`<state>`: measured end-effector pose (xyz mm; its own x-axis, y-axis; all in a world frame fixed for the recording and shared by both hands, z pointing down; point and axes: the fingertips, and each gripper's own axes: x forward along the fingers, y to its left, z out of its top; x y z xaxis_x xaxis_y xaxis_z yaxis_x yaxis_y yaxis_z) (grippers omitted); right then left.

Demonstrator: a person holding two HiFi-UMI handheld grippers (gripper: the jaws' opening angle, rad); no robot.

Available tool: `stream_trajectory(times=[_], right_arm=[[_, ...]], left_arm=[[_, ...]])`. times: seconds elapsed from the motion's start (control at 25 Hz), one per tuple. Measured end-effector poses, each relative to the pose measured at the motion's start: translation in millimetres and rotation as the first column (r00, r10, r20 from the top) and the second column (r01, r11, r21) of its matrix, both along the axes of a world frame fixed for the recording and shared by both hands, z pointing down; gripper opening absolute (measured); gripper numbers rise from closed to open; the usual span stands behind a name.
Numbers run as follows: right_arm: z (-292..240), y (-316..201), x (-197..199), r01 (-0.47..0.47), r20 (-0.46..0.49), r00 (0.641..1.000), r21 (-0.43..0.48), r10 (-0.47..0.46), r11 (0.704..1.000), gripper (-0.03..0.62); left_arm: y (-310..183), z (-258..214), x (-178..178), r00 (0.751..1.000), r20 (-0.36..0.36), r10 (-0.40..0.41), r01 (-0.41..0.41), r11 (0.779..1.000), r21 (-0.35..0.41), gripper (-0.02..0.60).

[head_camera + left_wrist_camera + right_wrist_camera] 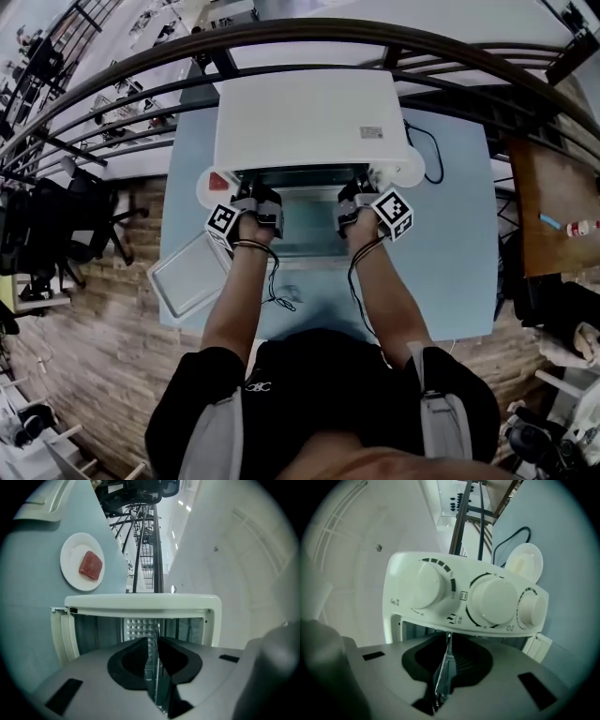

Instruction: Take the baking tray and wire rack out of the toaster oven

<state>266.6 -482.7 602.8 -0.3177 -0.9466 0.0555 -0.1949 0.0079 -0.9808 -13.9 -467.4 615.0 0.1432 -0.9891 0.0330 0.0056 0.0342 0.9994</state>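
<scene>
The white toaster oven [309, 117] stands on a light blue table [450, 272] with its glass door [309, 246] folded down. Both grippers are at the oven's mouth. My left gripper [255, 208] [153, 667] is shut on a thin metal edge, which looks like the wire rack [152, 648], at its left end. At the right end, below the control knobs [492, 599], my right gripper [354, 204] [446, 667] is shut on the same rack [445, 672]. The baking tray [192, 272] lies on the table's left edge, partly overhanging it.
A white plate with a red piece of meat [90, 566] [217, 181] sits left of the oven. On the right side are an empty white plate [526, 562] [412, 169] and the oven's black cable [433, 150]. Railings run behind the table.
</scene>
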Motion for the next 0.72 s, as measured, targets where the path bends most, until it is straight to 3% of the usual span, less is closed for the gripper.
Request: stream_trajectory(times=[0.04,0.12,0.72], right_arm=[[-1.3,0.2,-1.2,0.01,-0.002,1.0,0.003,-0.01,1.0,0.017],[-0.9,0.8,-2.7,0.028,0.008,1.0,0.005,-0.028,1.0,0.014],[2.1,19.8,-2.1,0.032,0.013,0.999,0.004,-0.032,0.999,0.011]], left_arm=[[0.5,-1.5,0.5,1.0,0.0,-0.002,0.002,1.0,0.009,0.061],[1.6,-5.8,1.5,1.0,-0.015,-0.012,0.012,1.0,0.021,0.021],[20.4,-10.4,3.4,1.0,-0.005,0.007,-0.007,1.0,0.028,0.018]])
